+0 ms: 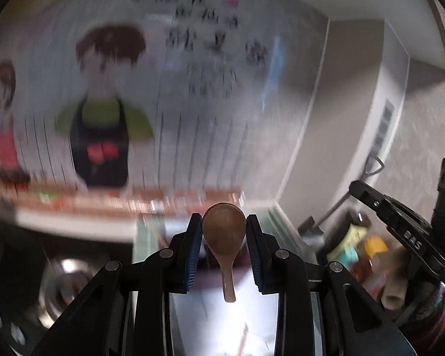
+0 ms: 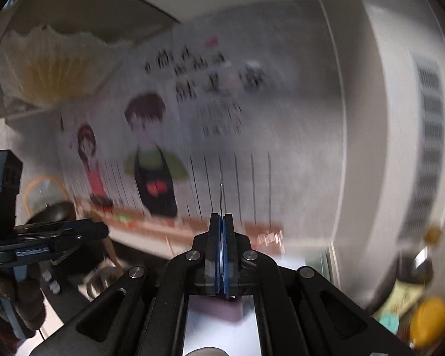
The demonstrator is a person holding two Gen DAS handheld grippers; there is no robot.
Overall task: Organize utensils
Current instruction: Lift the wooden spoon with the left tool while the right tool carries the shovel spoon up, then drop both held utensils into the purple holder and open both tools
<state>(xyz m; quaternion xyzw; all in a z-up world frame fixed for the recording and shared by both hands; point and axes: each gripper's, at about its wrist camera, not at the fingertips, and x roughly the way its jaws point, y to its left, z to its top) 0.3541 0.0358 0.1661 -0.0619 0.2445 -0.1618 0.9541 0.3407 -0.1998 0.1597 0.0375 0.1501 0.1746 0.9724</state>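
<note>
My left gripper (image 1: 224, 222) is shut on a brown wooden spoon (image 1: 224, 231), gripping the bowl by its sides; the handle hangs down toward the camera. It is held up in the air before a wall with a cartoon poster. My right gripper (image 2: 221, 222) is shut on a thin shiny utensil (image 2: 221, 198), seen edge-on as a dark sliver that sticks up past the fingertips; I cannot tell what kind it is. Each gripper shows in the other's view: the right one at the right edge (image 1: 406, 231), the left one at the left edge (image 2: 44, 237). Both views are motion-blurred.
A white appliance (image 2: 400, 148) with vent slots stands on the right. Bottles and jars with a yellow cap (image 1: 373, 246) crowd the lower right. A steel bowl (image 1: 65, 281) sits low left. A white counter surface (image 1: 222, 326) and a purple block (image 2: 219, 308) lie below.
</note>
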